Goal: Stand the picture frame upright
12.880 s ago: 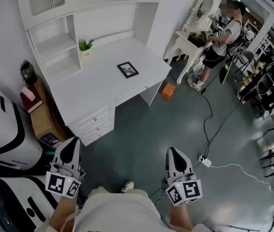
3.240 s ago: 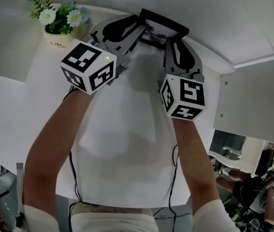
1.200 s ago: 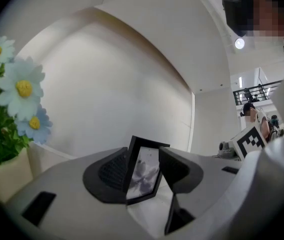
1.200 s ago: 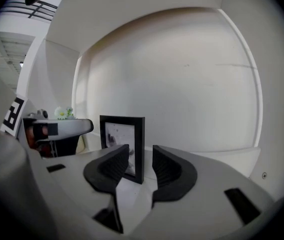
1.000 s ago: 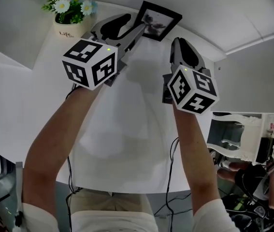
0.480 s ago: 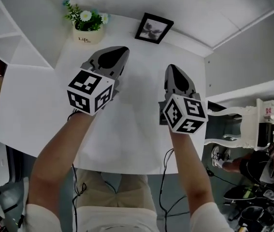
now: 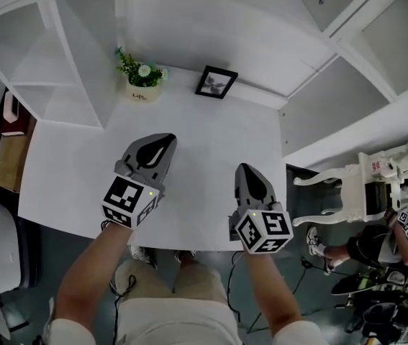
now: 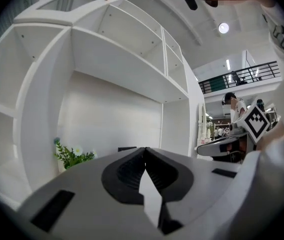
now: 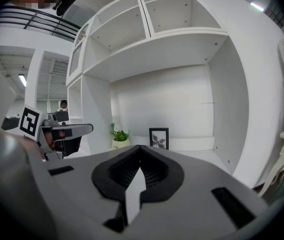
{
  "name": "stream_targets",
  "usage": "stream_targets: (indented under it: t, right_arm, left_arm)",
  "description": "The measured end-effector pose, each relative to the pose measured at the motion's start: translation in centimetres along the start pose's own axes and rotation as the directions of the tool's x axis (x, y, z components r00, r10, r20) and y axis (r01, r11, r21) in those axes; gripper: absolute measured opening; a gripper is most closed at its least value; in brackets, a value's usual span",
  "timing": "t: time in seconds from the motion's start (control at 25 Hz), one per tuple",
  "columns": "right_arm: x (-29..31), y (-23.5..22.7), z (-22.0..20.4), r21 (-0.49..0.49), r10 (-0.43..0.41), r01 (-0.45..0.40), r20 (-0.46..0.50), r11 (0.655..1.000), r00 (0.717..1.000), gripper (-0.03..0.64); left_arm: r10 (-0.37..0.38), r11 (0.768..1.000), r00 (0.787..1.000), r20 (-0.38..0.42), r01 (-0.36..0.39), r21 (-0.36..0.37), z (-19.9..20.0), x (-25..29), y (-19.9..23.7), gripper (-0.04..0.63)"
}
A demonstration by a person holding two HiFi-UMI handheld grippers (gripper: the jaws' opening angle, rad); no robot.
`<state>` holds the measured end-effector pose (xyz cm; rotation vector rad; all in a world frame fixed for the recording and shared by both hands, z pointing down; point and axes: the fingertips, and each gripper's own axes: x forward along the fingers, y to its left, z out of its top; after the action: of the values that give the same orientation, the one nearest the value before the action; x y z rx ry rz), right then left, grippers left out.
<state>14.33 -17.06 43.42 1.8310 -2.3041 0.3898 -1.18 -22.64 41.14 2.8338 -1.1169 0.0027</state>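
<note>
The frame [image 9: 159, 138] is found standing upright at the back of the desk [image 7: 204, 157], close before the rear wall, face turned to the front. It is set just beside the pot [image 7: 141, 77], on that pot's right, and well apart from both grippers. Whether it is propped by a rear strut or rests against the wall cannot be told. The task is judged complete as things lie.

The left gripper [image 7: 166, 139] is noted with jaws fully together and nothing between them. The right gripper [image 7: 245, 169] is likewise closed and empty. Both are held over the near part of the desk, which is judged consistent with no further handling being needed.

The frame is a thin black rectangular moulding round a pale mount and a dark print. The desk is smooth, flat white board, and the shelves [image 7: 60, 56] above it are of the same finish. The pot is small, pale and rounded, with green leaves and white flowers. The jaw pads are dark and ribbed, set in grey moulded shells.
</note>
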Motion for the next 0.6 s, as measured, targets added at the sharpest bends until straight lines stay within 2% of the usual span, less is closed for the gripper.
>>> stream_targets:
  t: [0.28, 0.4, 0.6]
  right_arm:
    - [-5.0, 0.6, 4.3, -0.009, 0.017, -0.016, 0.050, 1.000, 0.999, 0.011]
    - [-6.2, 0.5, 5.9, -0.005, 0.041, -0.041, 0.077, 0.999, 0.996, 0.009]
    - [-7.8, 0.1, 9.0, -0.026, 0.072, -0.069, 0.121, 0.997, 0.990, 0.009]
  left_arm:
    - [0.069, 0.998, 0.997, 0.045, -0.068, -0.015, 3.9, -5.2, -0.4, 0.018]
    - [0.119, 0.993, 0.990, 0.079, -0.119, -0.002, 6.2, -6.8, -0.3, 0.018]
    - [0.159, 0.987, 0.980, 0.120, -0.161, 0.012, 10.1, -8.4, -0.8, 0.018]
